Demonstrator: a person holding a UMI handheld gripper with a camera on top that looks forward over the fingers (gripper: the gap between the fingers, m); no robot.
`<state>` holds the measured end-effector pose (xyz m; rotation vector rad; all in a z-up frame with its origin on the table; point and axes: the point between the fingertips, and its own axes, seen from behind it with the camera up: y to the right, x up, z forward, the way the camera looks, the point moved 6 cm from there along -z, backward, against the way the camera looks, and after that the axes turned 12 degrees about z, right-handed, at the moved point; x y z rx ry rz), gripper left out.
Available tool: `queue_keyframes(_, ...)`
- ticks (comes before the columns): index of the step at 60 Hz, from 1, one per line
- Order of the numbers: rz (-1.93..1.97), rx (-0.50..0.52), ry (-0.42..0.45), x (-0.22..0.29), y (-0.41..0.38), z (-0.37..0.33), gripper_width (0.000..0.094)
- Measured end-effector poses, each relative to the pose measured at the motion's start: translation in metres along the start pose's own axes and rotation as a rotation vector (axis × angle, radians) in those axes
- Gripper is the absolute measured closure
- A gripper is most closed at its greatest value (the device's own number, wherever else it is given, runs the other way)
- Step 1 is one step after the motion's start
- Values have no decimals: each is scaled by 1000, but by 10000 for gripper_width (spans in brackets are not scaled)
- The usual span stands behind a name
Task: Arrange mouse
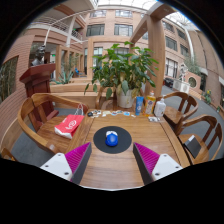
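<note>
A blue mouse sits in the middle of a round dark mouse mat on a wooden table. My gripper is open and empty. Its two fingers with magenta pads stand wide apart, just short of the mat. The mouse lies ahead of the fingers, on the line between them, with wide gaps at both sides.
A red bag rests on a wooden chair to the left. Bottles and small items stand at the table's far edge before a large potted plant. More wooden chairs stand on the right.
</note>
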<state>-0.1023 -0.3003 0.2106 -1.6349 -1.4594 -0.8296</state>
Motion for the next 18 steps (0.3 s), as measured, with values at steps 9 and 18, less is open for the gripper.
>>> queue_keyframes(9,0,9,-1,-9,-1,-15,81)
queue_keyframes(18,-6,16,4,-10,-1,-23,82)
